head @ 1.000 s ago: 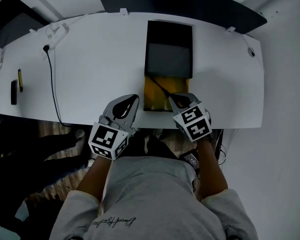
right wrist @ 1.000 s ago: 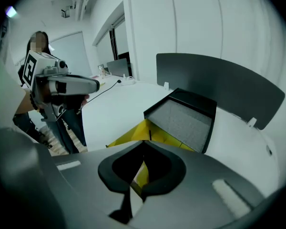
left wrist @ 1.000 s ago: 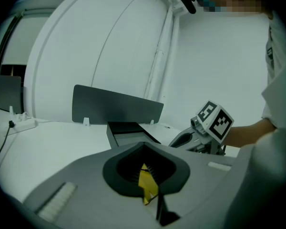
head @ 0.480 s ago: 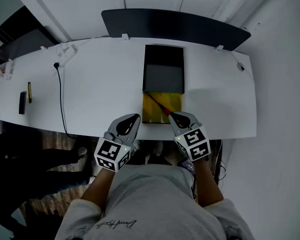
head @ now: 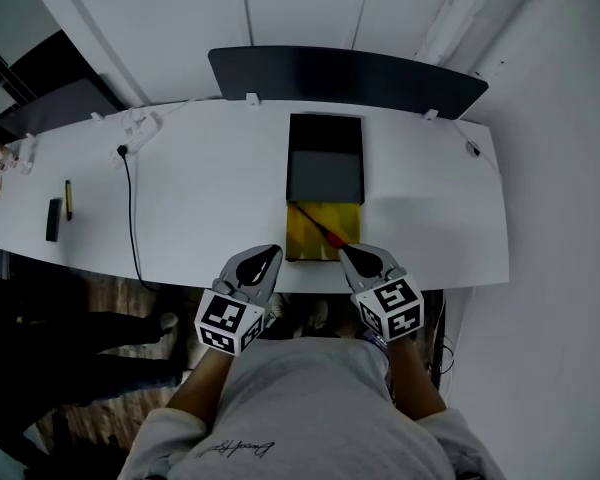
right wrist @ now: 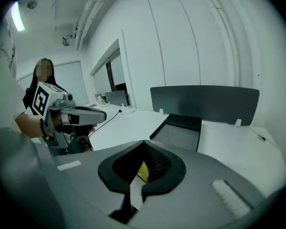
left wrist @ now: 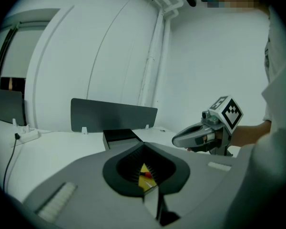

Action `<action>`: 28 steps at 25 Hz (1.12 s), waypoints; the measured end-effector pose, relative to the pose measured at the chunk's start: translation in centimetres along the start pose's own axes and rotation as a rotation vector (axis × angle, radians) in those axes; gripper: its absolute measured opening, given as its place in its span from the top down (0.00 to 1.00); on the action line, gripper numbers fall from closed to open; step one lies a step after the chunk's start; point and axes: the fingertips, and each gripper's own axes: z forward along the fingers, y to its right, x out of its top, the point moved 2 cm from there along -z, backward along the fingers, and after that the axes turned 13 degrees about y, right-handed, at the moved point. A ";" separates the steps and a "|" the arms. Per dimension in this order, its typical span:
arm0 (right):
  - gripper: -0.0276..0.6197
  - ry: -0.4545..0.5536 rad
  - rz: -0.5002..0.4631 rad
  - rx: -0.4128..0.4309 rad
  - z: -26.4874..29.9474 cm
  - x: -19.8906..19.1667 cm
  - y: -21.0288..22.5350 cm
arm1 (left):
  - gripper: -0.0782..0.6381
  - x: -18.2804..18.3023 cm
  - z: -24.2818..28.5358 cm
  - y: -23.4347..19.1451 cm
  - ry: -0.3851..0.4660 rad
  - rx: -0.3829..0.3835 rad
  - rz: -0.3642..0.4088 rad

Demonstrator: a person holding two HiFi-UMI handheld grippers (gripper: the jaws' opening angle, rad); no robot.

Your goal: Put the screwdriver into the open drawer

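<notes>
The screwdriver [head: 320,226], with a black shaft and a red handle, lies slantwise in the open yellow drawer [head: 302,240] of the black drawer unit [head: 325,163] on the white desk [head: 200,198]. My left gripper [head: 272,252] hangs shut and empty at the desk's near edge, left of the drawer. My right gripper [head: 345,252] is shut on nothing just this side of the drawer's right corner, a little clear of the red handle. Past the left gripper's [left wrist: 144,147] shut jaws the red handle [left wrist: 146,174] shows on yellow. A sliver of the yellow drawer [right wrist: 142,171] shows past the right gripper [right wrist: 144,143].
A dark screen panel [head: 350,73] stands along the desk's far edge. A power strip with a black cable [head: 130,203] lies at the left, with small dark items [head: 55,218] further left. A wall runs close on the right. A person stands far off in the right gripper view.
Both grippers have drawn back from the drawer toward my body and risen. The right gripper's tip has come away from the screwdriver's handle, which stays in the drawer.
</notes>
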 end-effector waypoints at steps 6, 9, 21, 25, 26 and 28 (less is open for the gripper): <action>0.94 0.003 0.006 0.019 0.2 0.1 -0.7 | 0.89 0.4 0.2 0.1 0.007 -0.002 0.010; 0.94 0.005 0.001 0.028 0.4 0.3 -1.0 | 0.89 0.6 0.3 0.0 0.011 0.000 0.011; 0.94 0.004 -0.007 0.027 0.6 0.6 -1.0 | 0.89 0.6 0.4 0.2 0.007 -0.008 0.020; 0.94 -0.004 -0.006 0.032 0.7 0.5 -1.1 | 0.89 0.7 0.7 0.3 0.007 -0.012 0.020; 0.94 -0.005 -0.007 0.031 0.7 0.4 -1.1 | 0.89 0.7 0.7 0.3 0.008 -0.014 0.020; 0.94 -0.005 -0.007 0.030 0.7 0.3 -1.1 | 0.89 0.7 0.7 0.4 0.007 -0.016 0.021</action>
